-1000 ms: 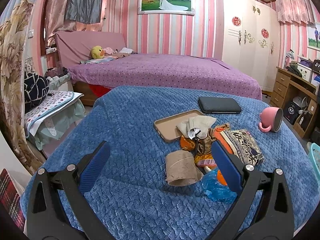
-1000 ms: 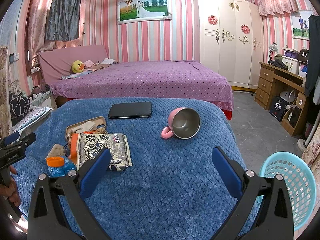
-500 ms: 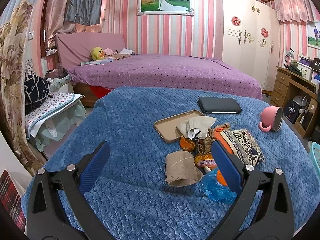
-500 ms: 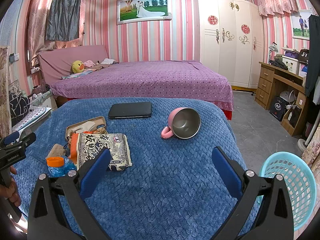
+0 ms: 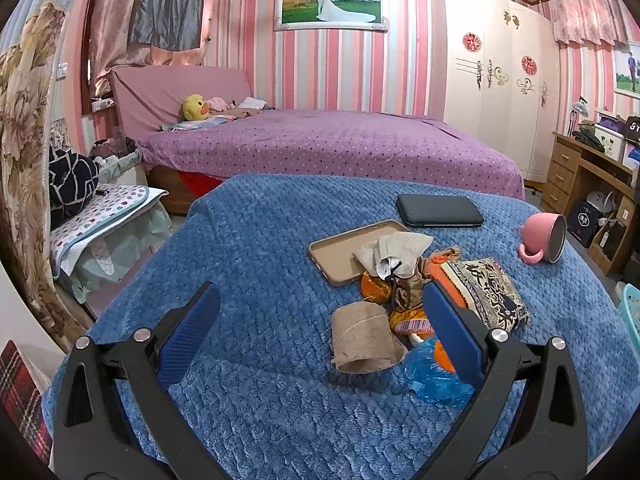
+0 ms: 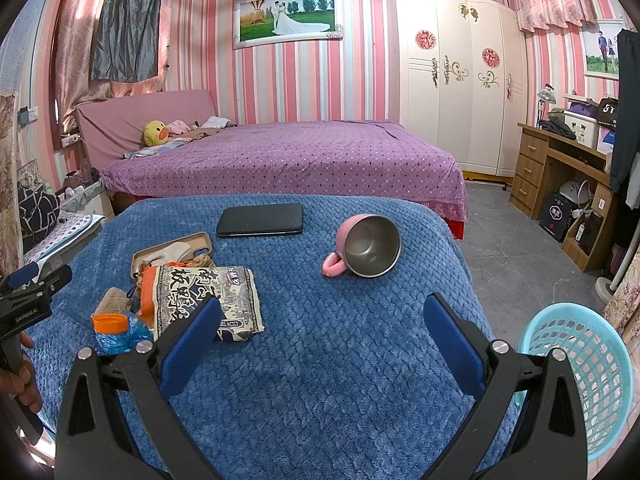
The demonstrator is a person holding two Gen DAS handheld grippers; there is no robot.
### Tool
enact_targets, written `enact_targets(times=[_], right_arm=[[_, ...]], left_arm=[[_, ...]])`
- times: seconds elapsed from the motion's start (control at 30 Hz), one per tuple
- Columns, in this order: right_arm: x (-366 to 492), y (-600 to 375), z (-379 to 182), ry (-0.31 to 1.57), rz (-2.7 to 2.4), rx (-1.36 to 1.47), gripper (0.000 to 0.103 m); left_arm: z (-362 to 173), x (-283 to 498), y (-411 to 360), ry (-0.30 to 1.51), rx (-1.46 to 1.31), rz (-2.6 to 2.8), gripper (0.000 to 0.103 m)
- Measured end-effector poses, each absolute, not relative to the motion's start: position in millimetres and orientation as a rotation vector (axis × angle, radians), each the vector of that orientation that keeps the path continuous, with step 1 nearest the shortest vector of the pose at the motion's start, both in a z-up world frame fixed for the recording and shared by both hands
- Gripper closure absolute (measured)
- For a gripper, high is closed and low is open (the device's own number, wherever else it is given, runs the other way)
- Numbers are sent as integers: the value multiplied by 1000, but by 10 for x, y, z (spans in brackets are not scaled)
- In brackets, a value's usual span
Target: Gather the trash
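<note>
Moved: nothing since a second ago; your tongs stay put.
Left tongs point(image 5: 320, 328): spread, empty.
Right tongs point(image 6: 322, 336): spread, empty.
Advice: straddle the squashed brown cardboard tube point(image 5: 366, 338) fully, then carry it to the turquoise plastic basket point(image 6: 580, 376).

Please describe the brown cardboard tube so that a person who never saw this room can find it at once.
On the blue quilted blanket, find the heap of rubbish beside the beige phone case. At the heap's near edge lies a squashed brown cardboard tube, next to a crumpled blue plastic bottle. It alone is plain, dull and hollow.
</note>
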State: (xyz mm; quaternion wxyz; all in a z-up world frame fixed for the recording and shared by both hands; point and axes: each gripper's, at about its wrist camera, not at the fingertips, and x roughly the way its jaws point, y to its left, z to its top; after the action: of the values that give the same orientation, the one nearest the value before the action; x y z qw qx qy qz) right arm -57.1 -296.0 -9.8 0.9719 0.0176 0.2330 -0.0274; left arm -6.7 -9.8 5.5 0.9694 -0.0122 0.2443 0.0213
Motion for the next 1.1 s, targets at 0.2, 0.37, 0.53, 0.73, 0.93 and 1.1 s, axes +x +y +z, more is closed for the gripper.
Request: enact_targets(times=[0.2,0.37,0.53,0.73,0.93,1.1], right_arm=[[-567,-2948,-108,472,-50,37,4],[-564,-2923,-105,464,-31,47,4],[-482,-2880,-25,501,-13,74,4],[-455,-2788,23,440,45,53,4],[-349,-2821,-100,494,36,75,4],[-361,-2759,-86,501,66,50,4]], left_arm=[[48,-60,-77,499,-33,39,5],[45,-55,-57,501,-48,38,5],[-2,-15,-42,518,-60,17,5],[-49,27,-104,548,-113,-56,5],[-126,-11,-516,565,13,-130,5],[-227,-6,-765,598,103,-163,6]])
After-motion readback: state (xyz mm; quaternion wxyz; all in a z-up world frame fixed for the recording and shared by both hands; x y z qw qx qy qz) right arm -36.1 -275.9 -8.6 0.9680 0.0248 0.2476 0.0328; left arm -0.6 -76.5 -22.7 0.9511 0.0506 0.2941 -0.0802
